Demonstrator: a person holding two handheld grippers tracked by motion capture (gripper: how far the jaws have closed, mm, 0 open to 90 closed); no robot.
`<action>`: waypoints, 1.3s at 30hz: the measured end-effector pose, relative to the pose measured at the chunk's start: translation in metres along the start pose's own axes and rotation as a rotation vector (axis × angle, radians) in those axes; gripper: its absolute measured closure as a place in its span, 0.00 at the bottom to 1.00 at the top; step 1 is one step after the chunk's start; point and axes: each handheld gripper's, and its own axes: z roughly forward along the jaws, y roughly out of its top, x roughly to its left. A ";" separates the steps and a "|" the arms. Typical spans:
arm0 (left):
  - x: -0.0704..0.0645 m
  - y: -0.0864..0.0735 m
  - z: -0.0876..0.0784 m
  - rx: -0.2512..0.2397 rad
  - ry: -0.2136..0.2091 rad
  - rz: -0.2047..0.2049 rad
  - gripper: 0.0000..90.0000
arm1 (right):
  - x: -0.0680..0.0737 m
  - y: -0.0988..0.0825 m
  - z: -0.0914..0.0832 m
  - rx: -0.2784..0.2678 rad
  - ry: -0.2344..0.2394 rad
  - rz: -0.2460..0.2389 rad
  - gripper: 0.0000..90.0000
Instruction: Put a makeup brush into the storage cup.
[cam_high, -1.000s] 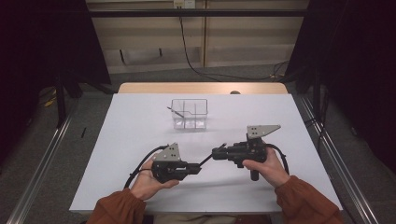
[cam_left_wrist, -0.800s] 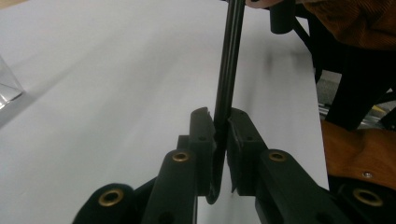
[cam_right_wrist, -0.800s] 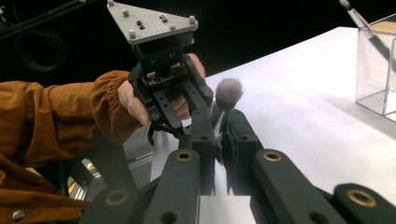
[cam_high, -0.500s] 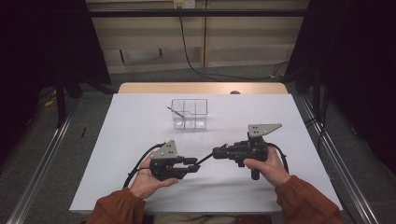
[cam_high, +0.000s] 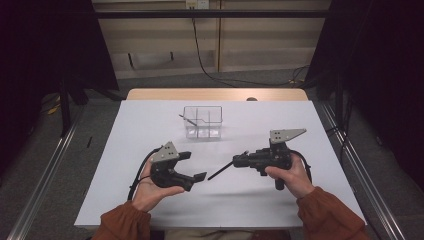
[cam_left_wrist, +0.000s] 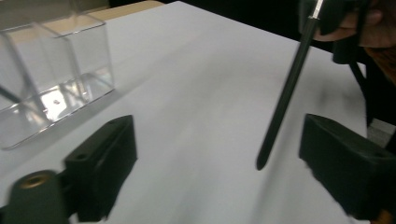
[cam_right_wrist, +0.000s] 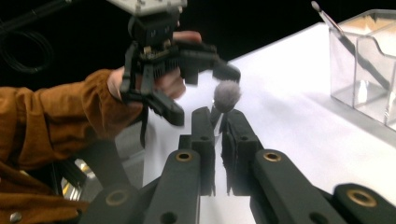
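Hands are working near the table (cam_high: 115, 200) edge: our left gripper (cam_high: 192, 166) has just been opening, nothing between its jaws; our right gripper (cam_high: 237, 162) is clamping the brush (cam_high: 220, 171). Farther off, the clear box (cam_high: 202, 121) is standing.

two tools (cam_high: 192, 165) (cam_high: 239, 161), two brushes (cam_high: 220, 171) (cam_high: 188, 120) (one boxed), one box (cam_high: 202, 121)

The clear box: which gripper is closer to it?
Left, I think, but only slightly. The left gripper sits in front of the clear box, a bit to its left; the right gripper, holding a brush, sits in front, off to its right.
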 end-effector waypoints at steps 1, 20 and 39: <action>0.001 0.000 -0.001 -0.004 -0.004 -0.003 0.06 | 0.000 0.000 -0.001 0.002 -0.001 0.000 0.93; 0.001 0.002 -0.007 -0.024 0.050 0.076 0.03 | 0.002 0.027 -0.009 0.129 -0.008 -0.017 0.93; -0.004 0.006 0.001 -0.037 -0.011 0.077 0.03 | -0.002 0.055 0.007 0.347 -0.011 -0.004 0.93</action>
